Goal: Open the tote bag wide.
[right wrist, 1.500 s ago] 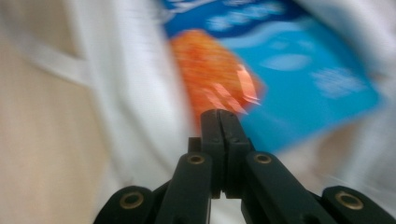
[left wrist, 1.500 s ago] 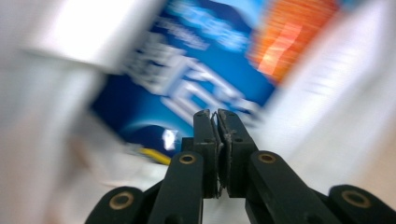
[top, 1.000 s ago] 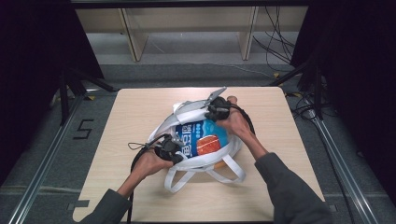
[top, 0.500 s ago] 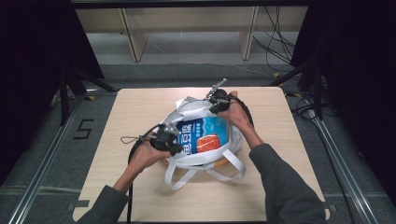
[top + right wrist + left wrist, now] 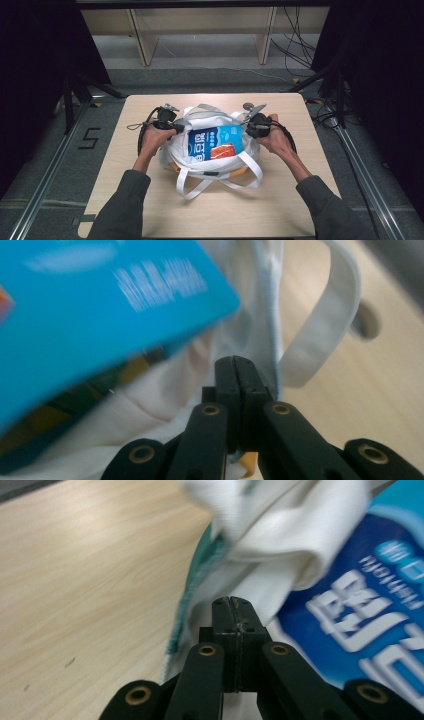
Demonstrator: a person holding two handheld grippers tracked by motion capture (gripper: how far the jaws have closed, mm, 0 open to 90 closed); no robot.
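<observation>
White fabric tote bag (image 5: pixel 210 150) with long strap handles, on light wooden table (image 5: pixel 280 210), between both tools. Left hand-held gripper (image 5: pixel 176 126): jaws together, clamped on bag's left rim cloth. Right hand-held gripper (image 5: pixel 248 128): jaws together, clamped on bag's right rim. Blue printed packet (image 5: pixel 215 142) inside bag, just beside each tip.

White fabric tote bag (image 5: pixel 212 150) lies at table centre, mouth pulled wide left/right, handle straps (image 5: pixel 200 182) splayed toward near edge. Blue snack packet (image 5: pixel 215 142) w/ white text & orange picture sits in the opening, face up
</observation>
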